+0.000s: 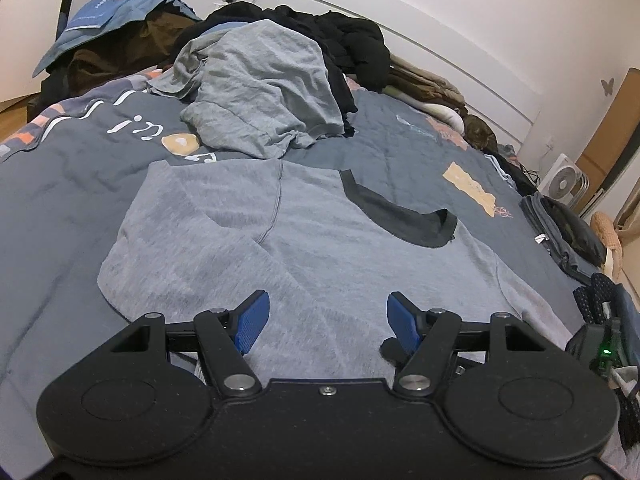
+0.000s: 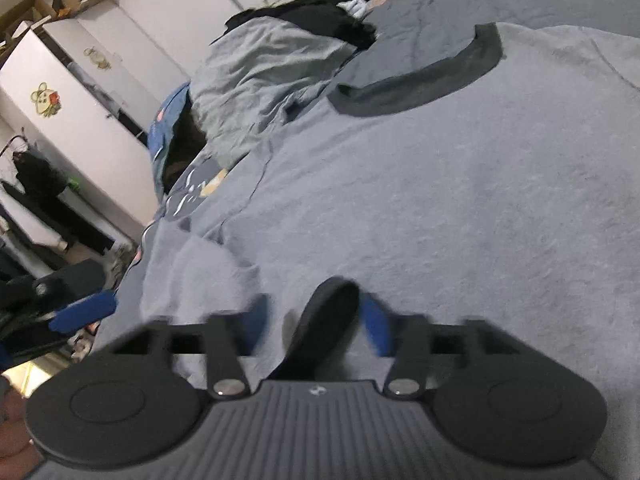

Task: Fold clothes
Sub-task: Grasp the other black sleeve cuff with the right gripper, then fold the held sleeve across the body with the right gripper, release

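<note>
Hovering low: L gripper [image 1: 327,326], R gripper [image 2: 316,326], both open over grey tee [image 1: 320,240].

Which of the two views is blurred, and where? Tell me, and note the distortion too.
Left wrist view: sharp; fisheye bends the wall and the bed, with dark corners. Right wrist view: motion blur smears the right claw and the grey T-shirt near it; the frame is tilted.

Shirt [image 1: 320,240] spread flat on bed cover [image 1: 60,200], collar [image 1: 400,216] toward far side. Rumpled garment [image 1: 260,92] heaped just beyond shirt, leaning on clothes pile [image 1: 344,40] behind it. Left gripper [image 1: 324,320] over shirt's near edge. Right gripper [image 2: 316,324] low over shirt, possibly touching; view blurred. Fan [image 1: 562,182] on floor right of bed.
</note>
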